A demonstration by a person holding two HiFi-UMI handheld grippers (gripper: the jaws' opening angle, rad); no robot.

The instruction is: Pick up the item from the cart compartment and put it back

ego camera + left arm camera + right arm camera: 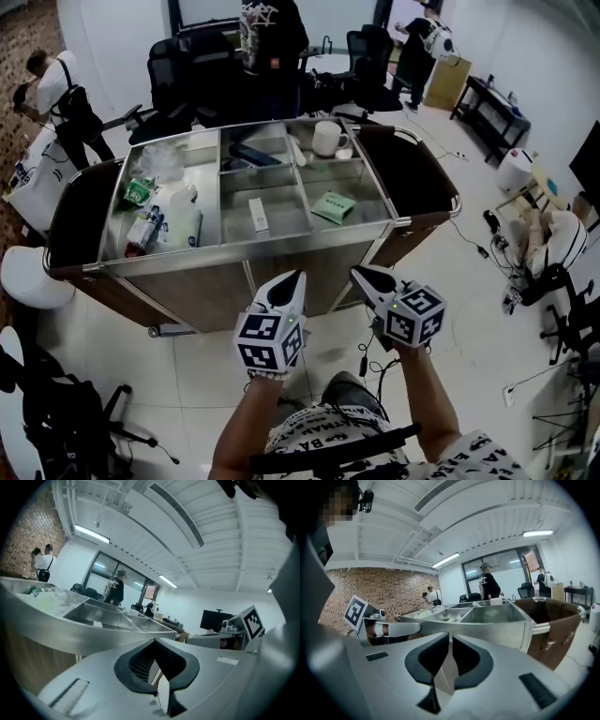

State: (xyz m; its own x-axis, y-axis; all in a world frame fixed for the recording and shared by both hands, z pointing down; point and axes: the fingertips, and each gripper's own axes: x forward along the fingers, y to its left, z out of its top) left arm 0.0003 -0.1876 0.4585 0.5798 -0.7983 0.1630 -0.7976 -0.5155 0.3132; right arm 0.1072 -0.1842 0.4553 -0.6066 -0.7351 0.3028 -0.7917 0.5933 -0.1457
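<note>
A steel cart (pixel 246 249) with several compartments stands in front of me. Its middle front compartment holds a small white box (pixel 258 214), and the right front one a green packet (pixel 332 207). A white mug (pixel 327 138) sits at the back right. White bottles (pixel 178 221) and green packets (pixel 138 191) fill the left compartment. My left gripper (pixel 297 276) (pixel 154 641) and right gripper (pixel 357 271) (pixel 450 637) hang side by side before the cart's front wall, below its rim. Both are shut, with nothing between the jaws.
Brown bags hang at the cart's ends (pixel 414 174). A white stool (pixel 32 277) stands to the left, a black chair (pixel 66 422) at lower left. People (pixel 56 89) and office chairs (pixel 183 80) are behind the cart. Cables (pixel 487 246) lie on the floor at right.
</note>
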